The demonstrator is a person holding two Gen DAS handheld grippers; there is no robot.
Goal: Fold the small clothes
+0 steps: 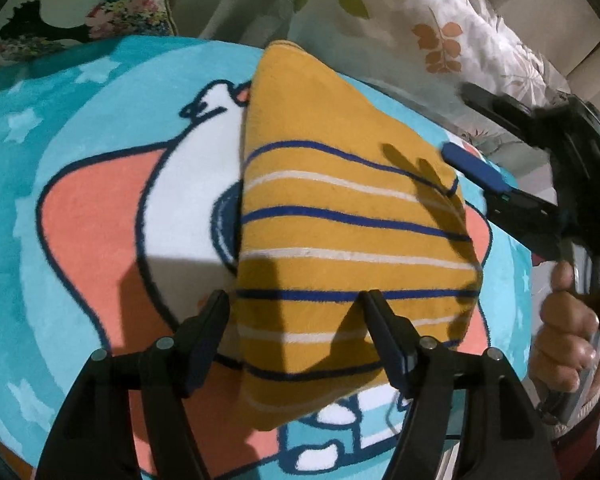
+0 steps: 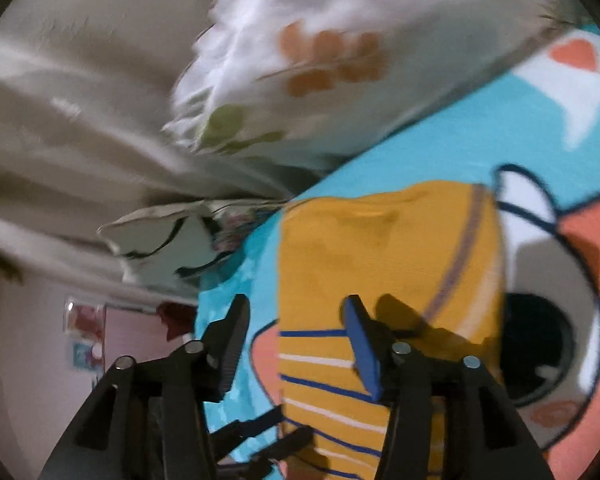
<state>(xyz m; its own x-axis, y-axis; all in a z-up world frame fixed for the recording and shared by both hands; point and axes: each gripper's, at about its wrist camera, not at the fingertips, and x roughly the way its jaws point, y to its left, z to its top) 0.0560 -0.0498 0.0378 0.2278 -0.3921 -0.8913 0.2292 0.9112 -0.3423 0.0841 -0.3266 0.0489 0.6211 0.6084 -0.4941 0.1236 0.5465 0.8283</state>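
Nearest the left wrist camera, the left gripper (image 1: pixel 294 312) hangs with its fingers (image 1: pixel 204 336) spread apart and nothing between them. They straddle the near end of the yellow striped garment (image 1: pixel 340 208), one finger beside its left edge and the other over the cloth. Whether the tips touch the fabric cannot be told. Such a stance suits pressing the near end flat or taking a new hold on it.

The garment lies on the cartoon blanket (image 1: pixel 80 200), a turquoise plush spread over what appears to be a bed. It looks already folded into a narrow, thick bundle tapering toward the far end, its stripes running across it. That shape suggests the fold is well along, with tidying or one more fold left.

Just past the garment's right edge, the right gripper (image 1: pixel 484 176) comes in low from the side, held by the person's right hand (image 1: pixel 568 328). In its own view the right gripper's fingers (image 2: pixel 360 344) also stand wide apart and empty, one over the cloth and one over the blanket, likely ready to catch that edge.

Farthest back, the leaf-print pillow (image 1: pixel 452 40) and a floral cushion (image 1: pixel 112 12) rest along the blanket's far side, apart from the garment.
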